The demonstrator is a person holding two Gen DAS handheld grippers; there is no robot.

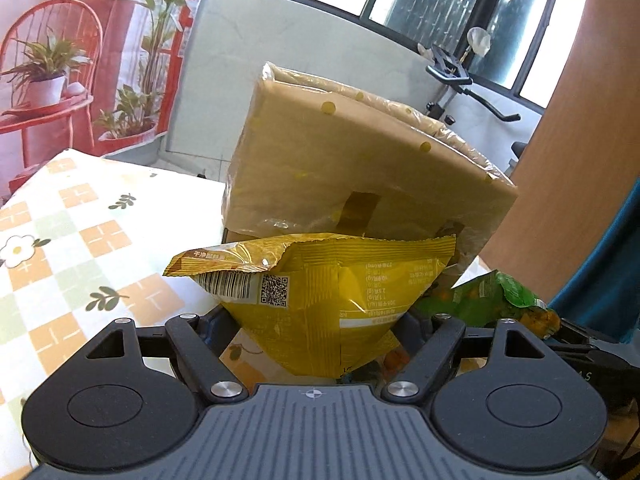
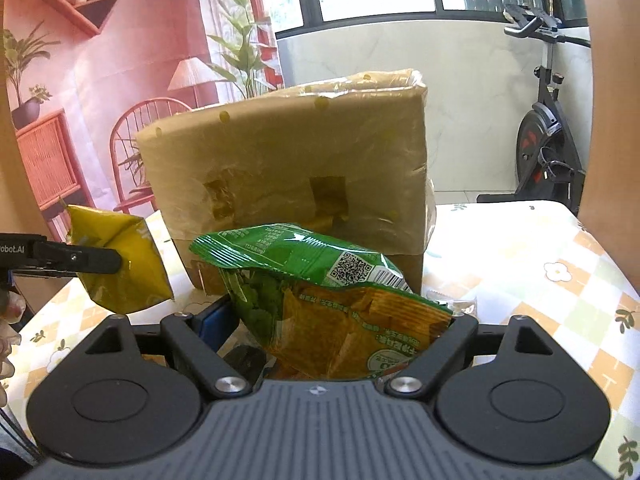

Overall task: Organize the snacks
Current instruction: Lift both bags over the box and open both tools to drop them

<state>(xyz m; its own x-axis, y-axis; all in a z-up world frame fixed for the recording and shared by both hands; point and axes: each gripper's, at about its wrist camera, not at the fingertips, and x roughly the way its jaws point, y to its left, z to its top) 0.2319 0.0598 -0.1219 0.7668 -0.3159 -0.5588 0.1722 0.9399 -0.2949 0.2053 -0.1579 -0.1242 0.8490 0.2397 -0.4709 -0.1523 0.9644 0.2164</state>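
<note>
My left gripper is shut on a yellow snack bag and holds it above the table, in front of a tan cardboard box wrapped in plastic. My right gripper is shut on a green and orange snack bag, also lifted, close before the same box. In the right wrist view the left gripper with the yellow bag is at the left. In the left wrist view the green bag shows at the right.
The table has a checked flower-print cloth. A small clear packet lies by the box's right corner. An exercise bike stands beyond the table. A wooden panel rises at the right.
</note>
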